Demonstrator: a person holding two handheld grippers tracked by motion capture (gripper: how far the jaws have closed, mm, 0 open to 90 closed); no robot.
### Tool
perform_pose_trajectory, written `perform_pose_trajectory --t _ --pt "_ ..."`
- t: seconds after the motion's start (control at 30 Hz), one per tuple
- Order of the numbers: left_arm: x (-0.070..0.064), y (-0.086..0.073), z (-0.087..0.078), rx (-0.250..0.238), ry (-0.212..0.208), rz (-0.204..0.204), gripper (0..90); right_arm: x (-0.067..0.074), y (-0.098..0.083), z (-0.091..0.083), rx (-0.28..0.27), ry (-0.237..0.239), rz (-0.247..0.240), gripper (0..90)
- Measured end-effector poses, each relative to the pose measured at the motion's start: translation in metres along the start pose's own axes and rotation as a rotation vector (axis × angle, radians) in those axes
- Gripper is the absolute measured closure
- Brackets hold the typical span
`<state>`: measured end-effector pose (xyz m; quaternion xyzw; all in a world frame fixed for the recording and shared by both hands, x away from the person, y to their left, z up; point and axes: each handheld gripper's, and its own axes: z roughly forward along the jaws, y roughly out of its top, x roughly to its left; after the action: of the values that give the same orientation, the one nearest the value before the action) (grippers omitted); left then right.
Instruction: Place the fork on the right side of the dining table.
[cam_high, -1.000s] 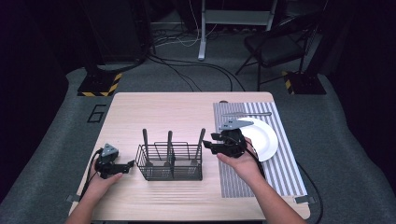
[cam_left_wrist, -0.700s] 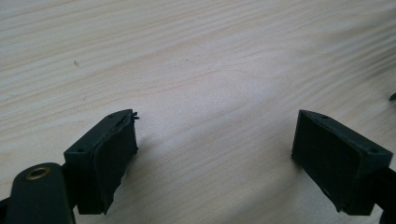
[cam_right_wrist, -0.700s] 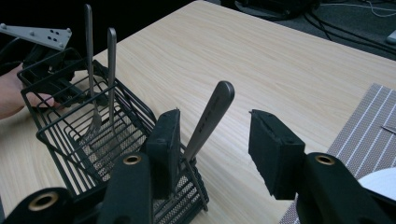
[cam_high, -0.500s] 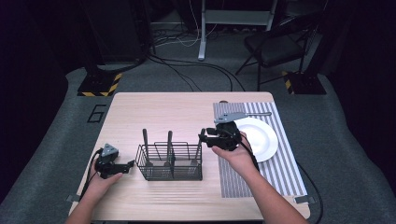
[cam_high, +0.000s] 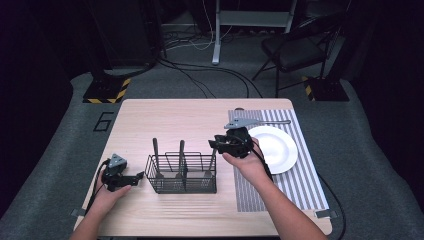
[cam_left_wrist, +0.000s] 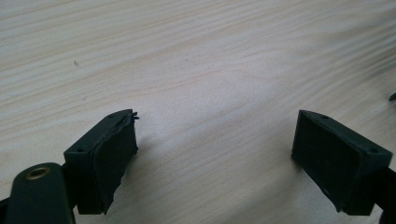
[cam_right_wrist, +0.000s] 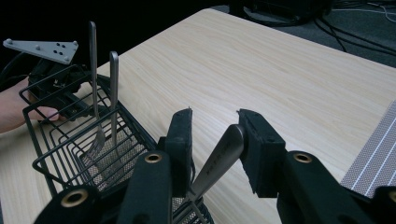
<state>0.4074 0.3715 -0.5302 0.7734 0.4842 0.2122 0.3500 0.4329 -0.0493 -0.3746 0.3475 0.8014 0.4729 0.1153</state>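
Cutlery handle (cam_right_wrist: 219, 156) stands between the right tool's (cam_right_wrist: 214, 122) closing jaws, touching one, above the basket (cam_right_wrist: 70, 140).

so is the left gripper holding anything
No, the left gripper is open over bare table, with nothing between the jaws.

- Table (cam_high: 190, 115): pale wood with fine darker grain lines
- Wire basket (cam_high: 182, 173): black
- Cutlery handles standing in the basket (cam_right_wrist: 113, 88): dull silver-grey metal
- Handle between the right gripper's jaws (cam_right_wrist: 219, 156): silver-grey
- Place mat (cam_high: 300, 185): grey and white narrow stripes
- Plate (cam_high: 275, 147): plain white
- Left gripper (cam_high: 134, 178) and right gripper (cam_high: 214, 145): black, each topped by a grey three-cornered plate
- Floor (cam_high: 360, 150): grey carpet, with a yellow-and-black hazard-striped base (cam_high: 102, 92)
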Motion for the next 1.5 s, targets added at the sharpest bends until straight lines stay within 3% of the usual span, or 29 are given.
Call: perform_pose_trajectory --t 0.53,0.7,1.07,1.23,1.5 --pt "0.0 0.0 0.0 0.0 0.0 0.0 13.7 0.004 0.004 -0.007 -0.011 0.039 -0.009 76.5" --pt "0.0 0.0 0.0 0.001 0.0 0.001 13.7 0.01 0.008 -0.01 -0.007 0.08 -0.017 81.8" --pt "0.0 0.0 0.0 0.001 0.0 0.0 13.7 0.03 0.016 -0.012 0.001 0.118 -0.104 85.8" --pt "0.0 0.0 0.0 0.001 0.0 0.001 13.7 0.034 0.018 -0.012 0.016 0.133 -0.098 86.5" --pt "0.0 0.0 0.0 0.001 0.0 0.001 13.7 0.041 0.022 -0.015 0.022 0.135 -0.127 86.7"
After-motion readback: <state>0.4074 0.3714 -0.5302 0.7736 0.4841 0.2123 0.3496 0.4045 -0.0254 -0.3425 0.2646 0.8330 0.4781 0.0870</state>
